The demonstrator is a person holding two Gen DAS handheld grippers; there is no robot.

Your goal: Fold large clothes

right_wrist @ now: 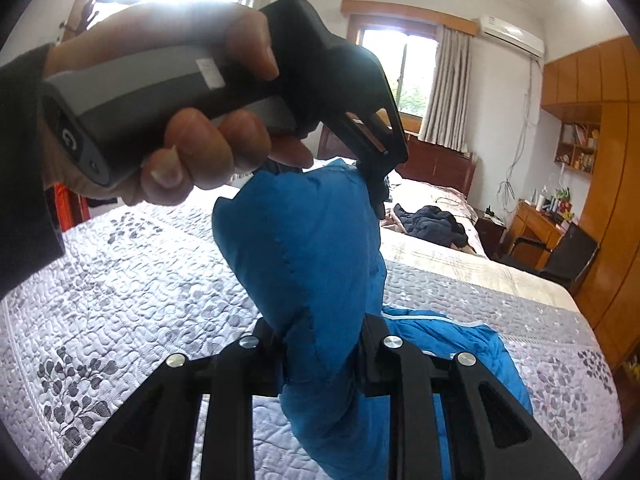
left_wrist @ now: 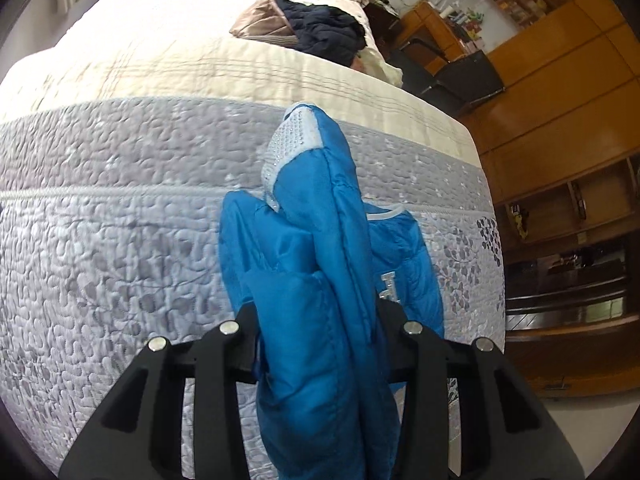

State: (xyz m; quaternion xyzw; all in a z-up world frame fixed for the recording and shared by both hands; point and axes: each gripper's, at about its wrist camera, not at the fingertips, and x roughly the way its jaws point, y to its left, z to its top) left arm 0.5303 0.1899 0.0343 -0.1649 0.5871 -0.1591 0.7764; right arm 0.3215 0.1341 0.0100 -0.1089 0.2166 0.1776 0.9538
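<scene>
A bright blue padded jacket (left_wrist: 320, 280) hangs over the grey quilted bed (left_wrist: 120, 240). My left gripper (left_wrist: 316, 344) is shut on a bunched fold of it, with a pale sparkly panel sticking up past the fingers. In the right wrist view the same blue jacket (right_wrist: 304, 248) is pinched in my right gripper (right_wrist: 320, 356), which is shut on a thick puffed fold. The lower part of the jacket lies on the quilt to the right. A hand holds the left gripper (right_wrist: 380, 196) just above and behind, also clamped on the blue cloth.
A dark navy jacket (left_wrist: 324, 28) and a tan garment (left_wrist: 260, 20) lie farther back on the cream bedspread (left_wrist: 200, 60). Wooden cabinets (left_wrist: 560, 100), a desk (right_wrist: 536, 220) and a black chair (right_wrist: 568, 256) stand right of the bed. A window with curtains (right_wrist: 444, 84) is behind.
</scene>
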